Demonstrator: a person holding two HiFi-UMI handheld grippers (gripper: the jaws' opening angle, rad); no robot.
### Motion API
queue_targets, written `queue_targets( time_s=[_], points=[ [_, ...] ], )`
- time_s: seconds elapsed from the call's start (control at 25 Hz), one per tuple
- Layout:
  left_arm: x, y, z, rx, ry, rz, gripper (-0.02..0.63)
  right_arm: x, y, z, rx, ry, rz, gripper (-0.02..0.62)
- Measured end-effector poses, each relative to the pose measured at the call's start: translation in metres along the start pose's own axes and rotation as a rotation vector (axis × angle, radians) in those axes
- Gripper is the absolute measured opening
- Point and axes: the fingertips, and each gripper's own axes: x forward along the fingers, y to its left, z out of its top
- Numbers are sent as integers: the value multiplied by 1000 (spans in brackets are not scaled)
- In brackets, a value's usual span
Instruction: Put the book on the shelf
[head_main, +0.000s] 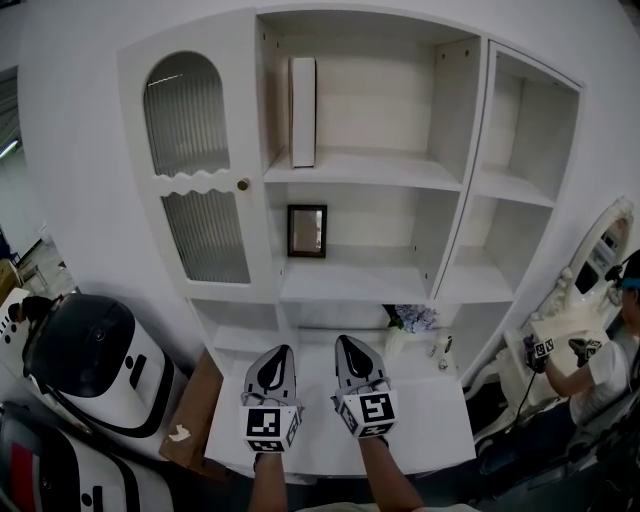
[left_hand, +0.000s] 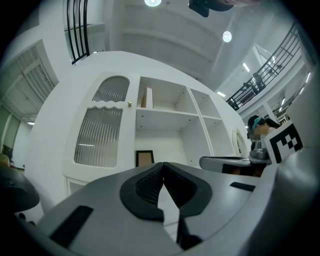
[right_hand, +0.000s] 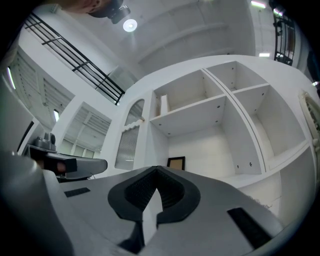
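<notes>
A white book (head_main: 302, 111) stands upright at the left end of the top shelf (head_main: 360, 168) of the white cabinet; it also shows as the book (left_hand: 149, 98) and the book (right_hand: 163, 104) in the gripper views. My left gripper (head_main: 281, 352) and right gripper (head_main: 347, 345) hover side by side over the white desk (head_main: 430, 425), well below the book, tips pointing at the cabinet. Both are shut with nothing between their jaws; the left gripper (left_hand: 162, 164) and the right gripper (right_hand: 157, 170) show tips meeting.
A dark picture frame (head_main: 307, 231) leans on the middle shelf. Pale flowers (head_main: 415, 318) and a small bottle (head_main: 443, 352) sit at the desk's back. A black-and-white robot (head_main: 90, 365) stands left, beside a brown box (head_main: 190, 415). A person (head_main: 600, 360) works at the right.
</notes>
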Motion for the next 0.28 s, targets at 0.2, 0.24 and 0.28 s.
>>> queue_targets(
  time_s=[0.2,0.24,0.28],
  points=[
    [2,-1,-1,-3,2,5,15,-2,-4,0,-8,6,6,25],
    [3,-1,-1,-2,3,6,16,-2,-4,0,-10,6,7,25],
    [3,-1,-1,-1,3,7,16,-1,-5,0,-11,7,9,25]
  ],
)
